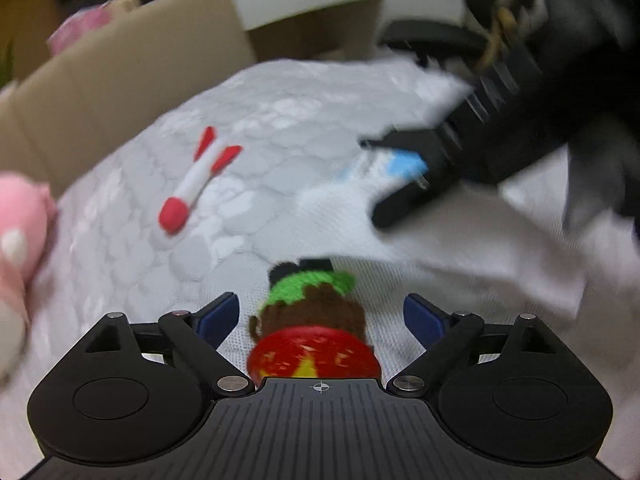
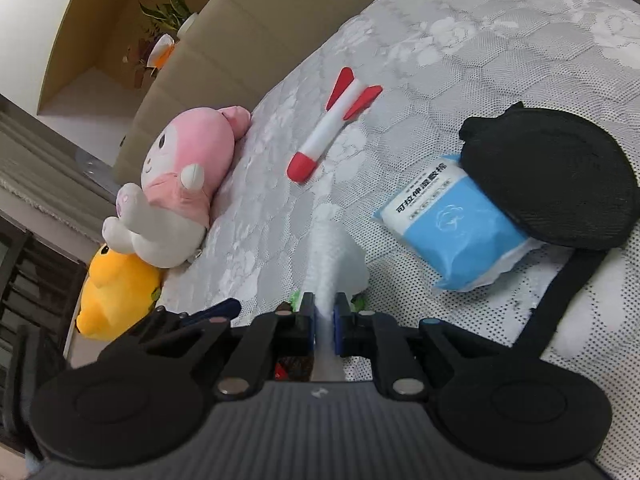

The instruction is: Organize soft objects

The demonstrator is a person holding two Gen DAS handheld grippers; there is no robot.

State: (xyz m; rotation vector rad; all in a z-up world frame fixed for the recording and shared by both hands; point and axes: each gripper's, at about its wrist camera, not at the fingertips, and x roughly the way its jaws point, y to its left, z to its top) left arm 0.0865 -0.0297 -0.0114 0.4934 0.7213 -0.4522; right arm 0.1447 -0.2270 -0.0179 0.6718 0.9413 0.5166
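Your left gripper (image 1: pixel 318 314) has its blue-padded fingers (image 1: pixel 218 316) spread wide apart, one on each side of a small knitted toy with a green top, brown body and red base (image 1: pixel 310 320). The toy lies on the white quilted mattress (image 1: pixel 260 120), and neither pad touches it.

Your right gripper (image 2: pixel 325 318) has its fingers pressed together on a fold of white fabric (image 2: pixel 332 256), which rises as a ridge above the mattress.

On the mattress ahead lie a white foam rocket with red nose and fins (image 2: pixel 332 124), a blue-and-white soft packet (image 2: pixel 452 220) and a black padded eye mask (image 2: pixel 552 176) overlapping the packet's far corner. A pink-and-white plush doll (image 2: pixel 176 188) rests at the mattress edge beside a brown cardboard box (image 2: pixel 224 24), with a yellow plush toy (image 2: pixel 116 292) just below the doll.
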